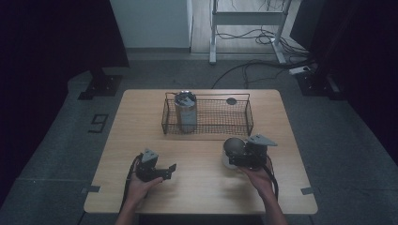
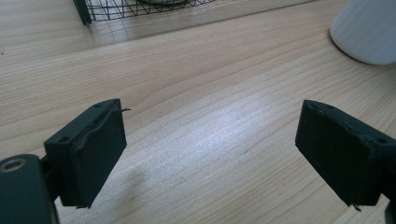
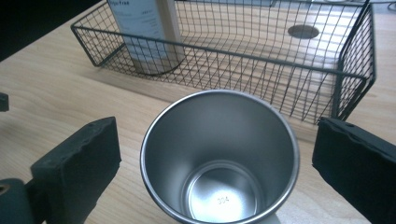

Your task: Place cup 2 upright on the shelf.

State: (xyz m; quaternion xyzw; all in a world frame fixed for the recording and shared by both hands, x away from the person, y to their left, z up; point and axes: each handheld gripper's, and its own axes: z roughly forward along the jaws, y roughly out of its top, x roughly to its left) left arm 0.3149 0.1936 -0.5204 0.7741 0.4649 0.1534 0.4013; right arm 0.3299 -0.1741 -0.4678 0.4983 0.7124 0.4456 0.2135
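1. My right gripper (image 1: 234,157), held in my right hand (image 1: 257,178) at the near right of the table (image 1: 202,192). Jaws stand wide apart, one on either side of the steel cup (image 3: 219,158), with a gap showing between each pad and the cup's rim; no grip on it.

2. Steel cup, upright on the table, mouth open to the top, white on the outside at its lower part as seen in the high view (image 1: 231,151). Inside bare and shiny, a small stamped mark on the bottom. It sits just near of the wire basket (image 1: 244,123), apart from it.

3. My left gripper (image 1: 170,169), held in my left hand (image 1: 140,185) at the near left of the table. Jaws apart with nothing but bare wood between them; it points right, toward the cup, whose white side (image 2: 369,30) shows at the far right of the left gripper view, well apart from the pads.

4. Wire basket, black mesh, long and low, at the far middle of the table.

5. Tall can (image 1: 186,111), upright inside the basket at its left end, light label, printing too small to read.

6. Dark round spot (image 1: 231,101) on the table top behind the basket's right part.
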